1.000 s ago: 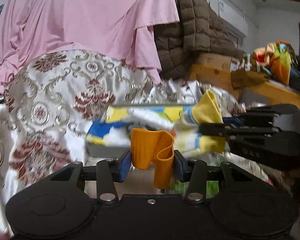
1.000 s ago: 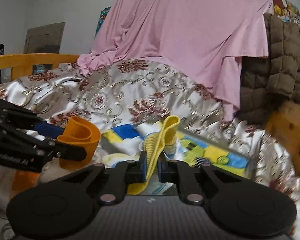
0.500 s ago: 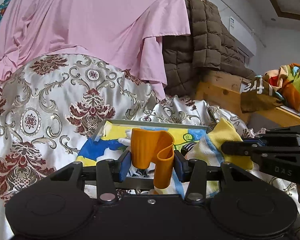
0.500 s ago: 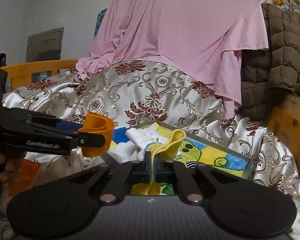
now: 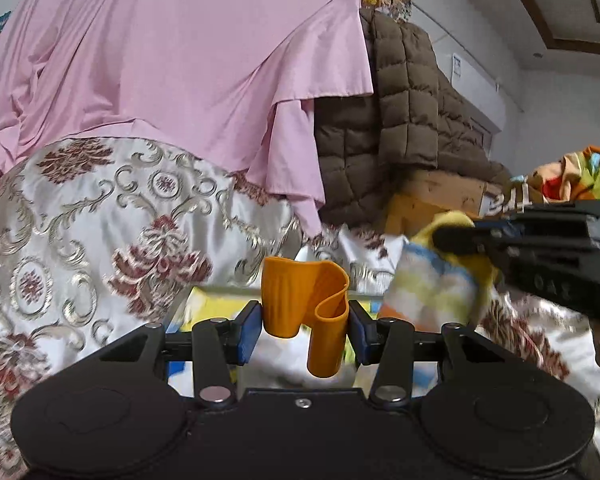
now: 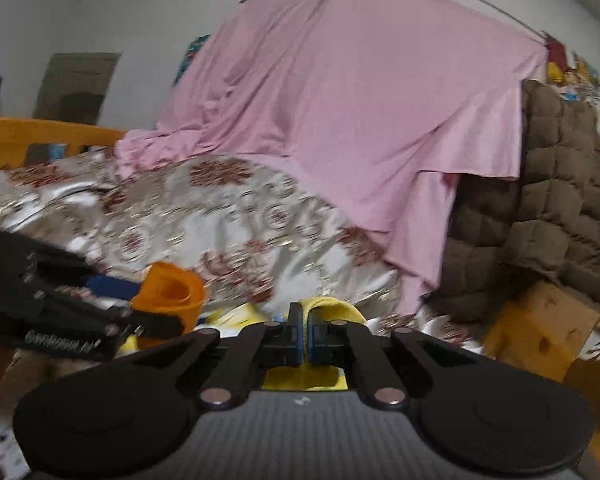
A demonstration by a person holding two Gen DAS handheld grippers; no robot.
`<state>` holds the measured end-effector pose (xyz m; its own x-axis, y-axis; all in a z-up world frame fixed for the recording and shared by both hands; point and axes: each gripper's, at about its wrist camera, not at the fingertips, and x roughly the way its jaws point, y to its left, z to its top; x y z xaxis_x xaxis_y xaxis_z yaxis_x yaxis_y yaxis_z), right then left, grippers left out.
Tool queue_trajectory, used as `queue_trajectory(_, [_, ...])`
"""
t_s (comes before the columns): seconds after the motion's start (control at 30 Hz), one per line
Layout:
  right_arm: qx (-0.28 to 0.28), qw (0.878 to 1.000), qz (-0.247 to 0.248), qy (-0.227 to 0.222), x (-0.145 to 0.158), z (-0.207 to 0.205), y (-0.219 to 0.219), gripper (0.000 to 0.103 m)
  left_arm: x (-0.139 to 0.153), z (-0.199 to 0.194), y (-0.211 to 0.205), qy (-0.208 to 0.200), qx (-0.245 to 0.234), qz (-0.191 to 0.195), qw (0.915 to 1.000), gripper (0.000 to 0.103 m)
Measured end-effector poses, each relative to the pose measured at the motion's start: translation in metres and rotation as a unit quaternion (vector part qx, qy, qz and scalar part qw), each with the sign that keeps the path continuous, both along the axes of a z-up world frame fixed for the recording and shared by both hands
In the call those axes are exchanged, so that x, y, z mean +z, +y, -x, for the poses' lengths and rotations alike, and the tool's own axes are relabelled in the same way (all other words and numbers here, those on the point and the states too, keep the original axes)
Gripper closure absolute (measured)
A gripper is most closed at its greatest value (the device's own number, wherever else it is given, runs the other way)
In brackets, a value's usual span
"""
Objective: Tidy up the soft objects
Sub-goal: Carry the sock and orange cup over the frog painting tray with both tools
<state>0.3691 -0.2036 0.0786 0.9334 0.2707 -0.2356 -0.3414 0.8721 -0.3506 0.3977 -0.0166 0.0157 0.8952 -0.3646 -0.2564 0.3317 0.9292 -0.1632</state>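
Observation:
My left gripper [image 5: 304, 330] is shut on a squashed orange soft cup [image 5: 306, 300], whose wall folds inward between the blue pads. The same orange cup [image 6: 168, 294] shows at the left of the right wrist view, held by the left gripper [image 6: 156, 322]. My right gripper [image 6: 303, 338] is shut on a yellow cloth [image 6: 332, 306] pinched thin between its pads. In the left wrist view the yellow, white and blue cloth [image 5: 432, 284] hangs from the right gripper [image 5: 444, 236] at the right. Below the cup lies a colourful printed box [image 5: 204, 306], mostly hidden.
A floral satin bedcover [image 5: 100, 232] lies under a draped pink sheet [image 5: 172, 72]. A brown quilted jacket [image 5: 400, 140] hangs at the right over cardboard boxes [image 5: 440, 196]. A wooden bed rail [image 6: 40, 130] stands at the far left. A colourful bundle [image 5: 572, 176] sits far right.
Both grippers have risen with their loads, so the printed box has dropped low in both views. The yellow cloth has lifted clear of the box. The right gripper's pads have closed tighter on it.

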Motion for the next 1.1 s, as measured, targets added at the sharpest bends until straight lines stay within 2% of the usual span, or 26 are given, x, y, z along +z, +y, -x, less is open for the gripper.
queue_trajectory(0.17, [-0.067,0.998,-0.017,-0.002,0.003,-0.027,-0.022,0.101,-0.002,-0.030,-0.022,0.007,-0.005,0.015,0.9999,0.054])
queue_trajectory(0.33, [-0.120,0.991,-0.030,0.047,-0.020,-0.039,-0.051,0.101,-0.015,-0.051,-0.048,0.040,-0.015,0.007,0.9991,0.054])
queue_trajectory(0.53, [-0.119,0.987,-0.030,0.101,-0.047,-0.031,-0.069,0.100,-0.026,-0.058,-0.072,0.085,-0.047,-0.023,0.9950,0.051])
queue_trajectory(0.73, [-0.102,0.982,-0.029,0.154,-0.069,-0.025,-0.061,0.097,-0.035,-0.059,-0.089,0.123,-0.070,-0.064,0.9879,0.047])
queue_trajectory(0.87, [-0.100,0.980,-0.033,0.169,-0.073,-0.019,-0.061,0.089,-0.037,-0.057,-0.092,0.131,-0.073,-0.078,0.9856,0.043])
queue_trajectory(0.97, [-0.104,0.979,-0.040,0.172,-0.071,-0.013,-0.064,0.074,-0.037,-0.054,-0.094,0.135,-0.072,-0.083,0.9848,0.040])
queue_trajectory(1.1, [-0.108,0.977,-0.046,0.177,-0.067,-0.008,-0.069,0.062,-0.036,-0.050,-0.096,0.136,-0.072,-0.088,0.9841,0.031])
